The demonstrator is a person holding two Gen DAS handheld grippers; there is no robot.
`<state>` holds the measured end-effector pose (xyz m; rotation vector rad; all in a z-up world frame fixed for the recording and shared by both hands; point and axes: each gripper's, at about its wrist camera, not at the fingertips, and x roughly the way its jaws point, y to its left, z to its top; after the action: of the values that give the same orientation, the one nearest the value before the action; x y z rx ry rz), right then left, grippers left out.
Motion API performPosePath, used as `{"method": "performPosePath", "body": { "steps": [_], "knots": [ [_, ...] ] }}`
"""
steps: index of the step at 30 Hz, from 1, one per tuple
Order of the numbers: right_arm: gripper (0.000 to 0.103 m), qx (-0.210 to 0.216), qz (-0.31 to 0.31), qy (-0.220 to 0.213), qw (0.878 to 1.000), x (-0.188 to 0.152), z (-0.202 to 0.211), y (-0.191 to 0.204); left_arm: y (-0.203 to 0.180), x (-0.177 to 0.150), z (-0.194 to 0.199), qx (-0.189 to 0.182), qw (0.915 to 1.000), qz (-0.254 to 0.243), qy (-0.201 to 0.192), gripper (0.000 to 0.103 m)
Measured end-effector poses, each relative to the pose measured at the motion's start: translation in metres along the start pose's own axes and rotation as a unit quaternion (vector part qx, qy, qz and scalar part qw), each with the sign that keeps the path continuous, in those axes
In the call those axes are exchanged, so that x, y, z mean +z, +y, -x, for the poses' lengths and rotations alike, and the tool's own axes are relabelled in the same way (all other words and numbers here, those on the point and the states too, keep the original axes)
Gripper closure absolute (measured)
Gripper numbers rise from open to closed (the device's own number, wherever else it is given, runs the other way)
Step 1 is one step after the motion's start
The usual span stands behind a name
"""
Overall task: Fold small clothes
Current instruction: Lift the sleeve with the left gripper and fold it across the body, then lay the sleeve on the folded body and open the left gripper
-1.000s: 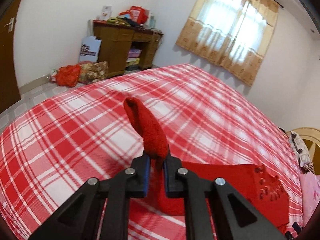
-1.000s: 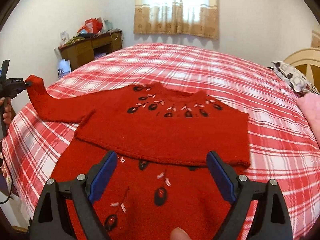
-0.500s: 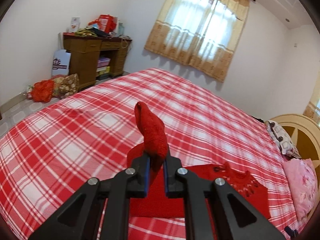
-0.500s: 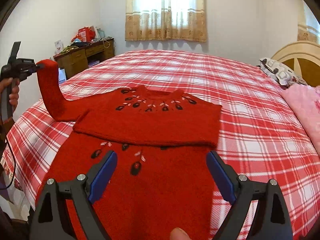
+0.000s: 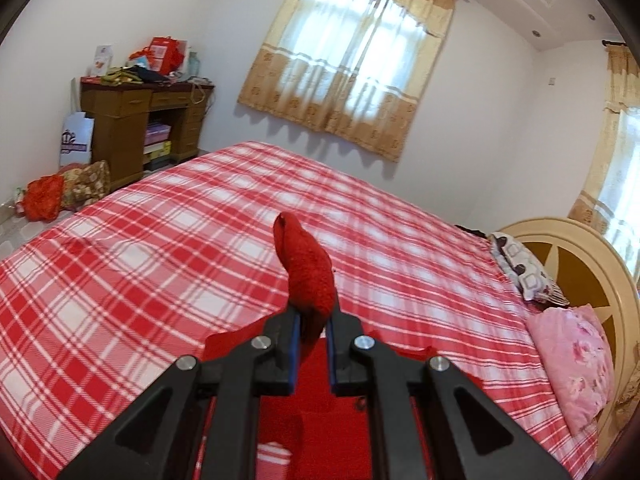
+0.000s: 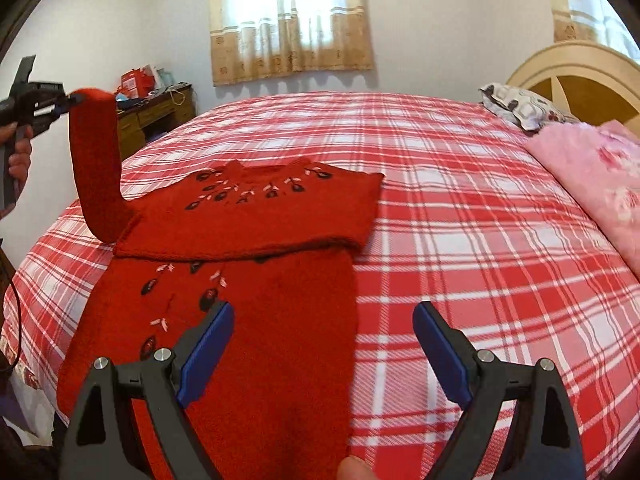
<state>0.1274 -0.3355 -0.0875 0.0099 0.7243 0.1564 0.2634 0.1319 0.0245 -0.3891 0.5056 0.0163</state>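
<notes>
sweater sleeve was clamped in left gripper, lifted off bed; right gripper stood wide apart, empty; sweater's near hem was cut off.

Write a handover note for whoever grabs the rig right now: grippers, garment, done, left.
Left gripper: shut on the cuff of the red knitted sweater's sleeve, held raised above the bed.
Right gripper: open, empty, hovering over the sweater's lower body.
Red knitted sweater with dark embroidered flowers: flat on the red-and-white plaid bedsheet, near the bed's edge.
Done: the top part with the collar lies folded over the body; no other sleeve shows at the far side.
Left: probably lay the lifted sleeve across the body, then fold the bottom part up and smooth it.
</notes>
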Motion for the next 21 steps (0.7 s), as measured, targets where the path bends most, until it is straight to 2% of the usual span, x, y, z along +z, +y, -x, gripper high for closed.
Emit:
{"method": "performPosePath", "body": {
  "steps": [11,17,21],
  "knots": [
    [0.012,-0.005,-0.023,0.003,1.000,-0.014,0.000,-0.021,-0.079,0.001,-0.014,-0.044,0.9983,-0.036,-0.006,0.092],
    [0.012,0.000,-0.035,0.005,0.999,-0.016,-0.002,-0.026,-0.113,-0.010,-0.022,-0.063,0.9969,-0.047,-0.001,0.092],
    [0.012,0.002,-0.037,0.007,0.999,-0.018,-0.004,-0.027,-0.139,-0.030,-0.029,-0.069,0.9961,-0.055,0.002,0.092]
  ]
}}
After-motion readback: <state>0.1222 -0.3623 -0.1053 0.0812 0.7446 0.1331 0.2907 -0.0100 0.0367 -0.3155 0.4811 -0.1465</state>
